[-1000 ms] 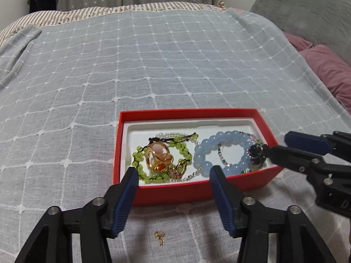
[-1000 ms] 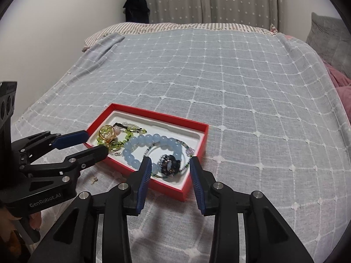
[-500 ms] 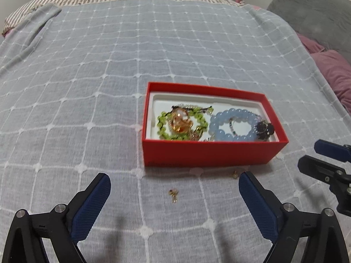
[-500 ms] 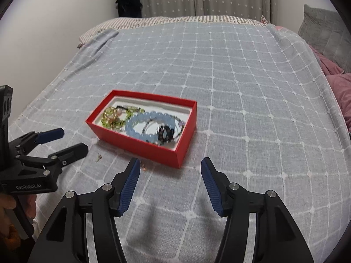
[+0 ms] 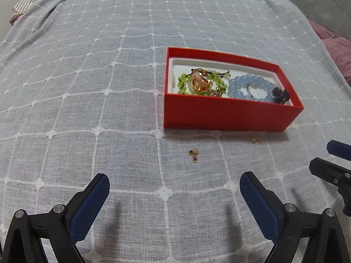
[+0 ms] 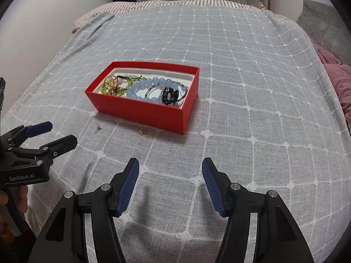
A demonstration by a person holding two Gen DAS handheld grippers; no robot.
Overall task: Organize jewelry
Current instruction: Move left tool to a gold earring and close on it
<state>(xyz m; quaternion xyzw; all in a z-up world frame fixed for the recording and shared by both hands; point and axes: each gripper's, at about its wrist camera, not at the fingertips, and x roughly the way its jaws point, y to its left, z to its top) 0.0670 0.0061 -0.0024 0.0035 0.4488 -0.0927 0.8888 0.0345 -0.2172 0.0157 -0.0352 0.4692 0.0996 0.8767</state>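
Note:
A red box (image 5: 228, 116) (image 6: 140, 110) sits on the grey checked bedspread. In it lie a green bead bracelet (image 5: 183, 83), an orange-gold pendant (image 5: 200, 83), a blue bead bracelet (image 5: 248, 86) (image 6: 149, 87) and a dark ornament (image 5: 279, 93) (image 6: 169, 96). Two small gold earrings lie on the cloth in front of the box (image 5: 194, 154) (image 5: 255, 140), also in the right wrist view (image 6: 97, 129) (image 6: 142, 131). My left gripper (image 5: 174, 188) (image 6: 57, 134) is open and empty, near the earrings. My right gripper (image 6: 170, 171) (image 5: 329, 155) is open and empty.
Grey cushion (image 6: 322, 28) and pink pillows (image 5: 337, 50) lie at the right edge of the bed. A striped sheet (image 6: 175, 3) shows at the far end, with curtains behind. The bed's left edge drops off by the wall (image 6: 43, 32).
Both grippers have pulled back from the box and opened wider. The two earrings on the cloth have come into view.

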